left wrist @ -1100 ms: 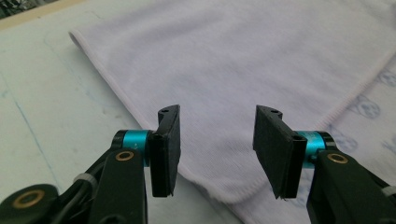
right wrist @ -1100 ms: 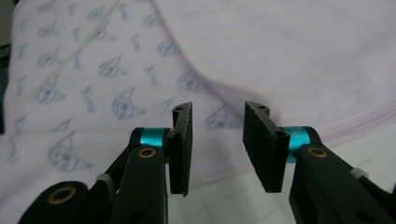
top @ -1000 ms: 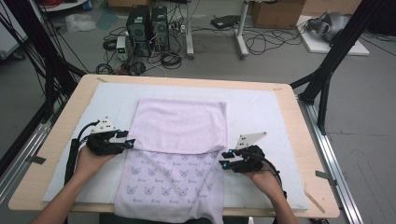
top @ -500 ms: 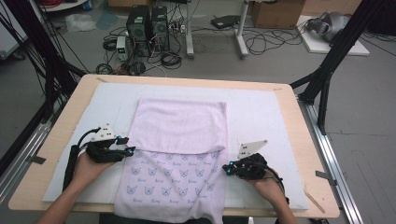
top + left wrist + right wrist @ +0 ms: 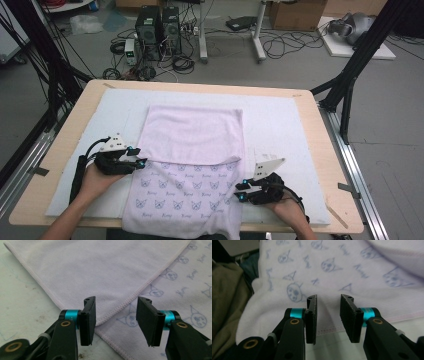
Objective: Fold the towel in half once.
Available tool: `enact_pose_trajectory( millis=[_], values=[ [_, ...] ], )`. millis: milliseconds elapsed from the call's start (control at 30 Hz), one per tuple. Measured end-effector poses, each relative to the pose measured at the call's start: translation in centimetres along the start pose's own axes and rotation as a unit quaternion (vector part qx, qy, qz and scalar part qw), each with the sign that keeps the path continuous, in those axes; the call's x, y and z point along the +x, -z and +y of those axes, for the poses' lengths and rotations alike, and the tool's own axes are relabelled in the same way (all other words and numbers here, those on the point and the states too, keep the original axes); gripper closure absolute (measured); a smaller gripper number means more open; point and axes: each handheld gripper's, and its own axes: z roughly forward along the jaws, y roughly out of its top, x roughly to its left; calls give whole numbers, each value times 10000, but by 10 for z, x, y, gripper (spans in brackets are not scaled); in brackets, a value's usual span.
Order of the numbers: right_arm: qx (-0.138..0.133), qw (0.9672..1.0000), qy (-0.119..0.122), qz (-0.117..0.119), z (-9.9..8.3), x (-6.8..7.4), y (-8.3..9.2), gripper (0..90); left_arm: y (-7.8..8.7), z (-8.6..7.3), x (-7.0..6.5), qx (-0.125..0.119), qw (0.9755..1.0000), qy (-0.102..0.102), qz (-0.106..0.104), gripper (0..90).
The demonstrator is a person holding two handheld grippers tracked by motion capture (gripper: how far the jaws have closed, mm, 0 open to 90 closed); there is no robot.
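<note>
A lilac towel (image 5: pixel 190 165) lies half folded on the white mat (image 5: pixel 280 120), its near end hanging over the table's near edge. The right gripper (image 5: pixel 239 191) has slid nearer along the towel's right hem, jaws just reopening, empty. The left gripper (image 5: pixel 141 157) waits, jaws apart, at the left fold corner.

Towel (image 5: pixel 192 160) lies mid-counter (image 5: pixel 320 130) on a mat (image 5: pixel 280 125), far half folded over near half. Left gripper (image 5: pixel 142 161) at its left edge, right gripper (image 5: pixel 239 191) at its right edge.

Lilac cat-print towel (image 5: pixel 192 165), folded over, flat on table
</note>
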Motion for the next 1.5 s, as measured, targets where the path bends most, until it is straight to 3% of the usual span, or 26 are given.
enact_pose_trajectory(
  millis=[67,100,233,333,400,433,500,733,967,1033,1133,1200,1300,1367,1500],
  values=[
    [-70,9999,57,-143,-3,2,-3,797,0,0,-1,-12,10000,-7,-8,505],
    [-51,10000,42,-16,-3,1,-2,880,0,0,-1,-13,10000,-9,-11,505],
    [145,9997,185,40,-1,1,3,892,0,-1,-1,2,10000,2,-30,505],
    [108,9998,188,15,-2,1,20,891,0,-1,-1,-1,10000,-35,-37,506],
    [-34,9999,90,57,-3,-2,31,880,1,0,0,13,10000,-45,-17,506],
    [-94,9999,76,-34,-3,-3,34,802,0,0,0,-11,10000,-28,-2,506],
    [-193,9997,-32,-156,0,-9,37,770,0,1,2,-15,10000,-14,14,505],
    [-404,9967,-8,-701,26,-32,24,646,-10,7,9,11,10000,37,-24,525],
    [-601,9958,-243,-651,42,-66,6,546,-21,1,18,225,9994,237,-152,527],
    [-554,9959,-285,-656,42,-74,0,538,-25,0,18,299,9992,208,-177,544],
    [-516,9955,-399,-682,39,-83,-6,526,-29,0,15,305,9995,44,-38,614],
    [-417,9952,-557,-692,36,-88,-10,565,-30,0,15,295,9996,47,-5,662],
    [-242,9977,-468,-420,34,-91,-14,839,-28,1,16,291,9996,61,0,798],
    [-233,9976,-469,-454,35,-91,-14,849,-27,1,16,282,9996,54,24,850],
    [-496,9959,-554,-514,34,-92,-2,853,-22,4,16,199,9998,72,72,864]
  ],
)
